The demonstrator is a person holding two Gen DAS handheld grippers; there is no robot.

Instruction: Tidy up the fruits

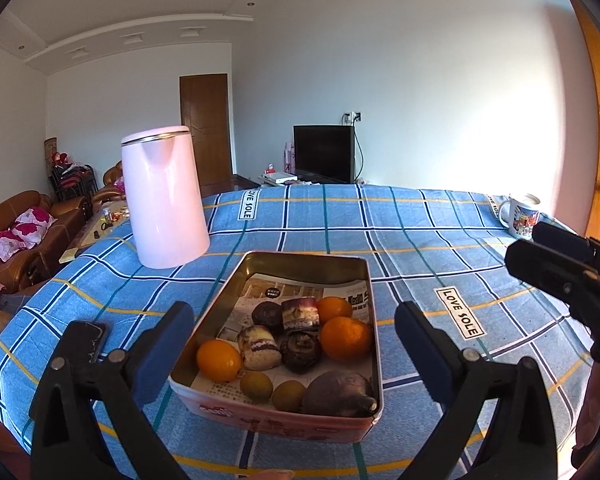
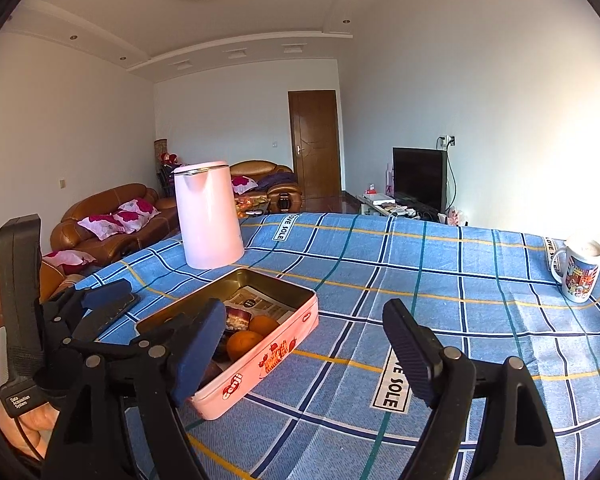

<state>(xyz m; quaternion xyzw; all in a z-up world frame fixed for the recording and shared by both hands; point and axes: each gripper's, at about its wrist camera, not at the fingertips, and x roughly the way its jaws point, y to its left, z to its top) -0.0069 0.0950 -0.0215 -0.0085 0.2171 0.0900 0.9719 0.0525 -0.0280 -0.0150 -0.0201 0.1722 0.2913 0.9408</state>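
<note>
Both grippers hover above the table with their jaws spread wide and nothing between them. From its own wrist view the left gripper frames the tin, one blue-padded finger on each side of it and clear of its walls. The right gripper hangs to the right of the tin, with only cloth between its fingers; its left finger overlaps the tin's near corner in the view.

Under both tools lies a blue plaid tablecloth printed with "LOVE SOLE" labels. Ahead and to the left of the left gripper stands a pale pink electric kettle, upright, just beyond the tin's far left corner. Straight ahead of that gripper sits the pink rectangular tin, open and lined with newspaper. In it, toward the near end, lie three oranges, a large dark purplish root at the near right corner, several dark and cut purple-streaked taro-like pieces in the middle, and two small brownish round fruits at the near wall.

Far ahead and to the right of the right gripper stands a printed white mug. Beside the left finger of the left gripper lies a dark phone.
</note>
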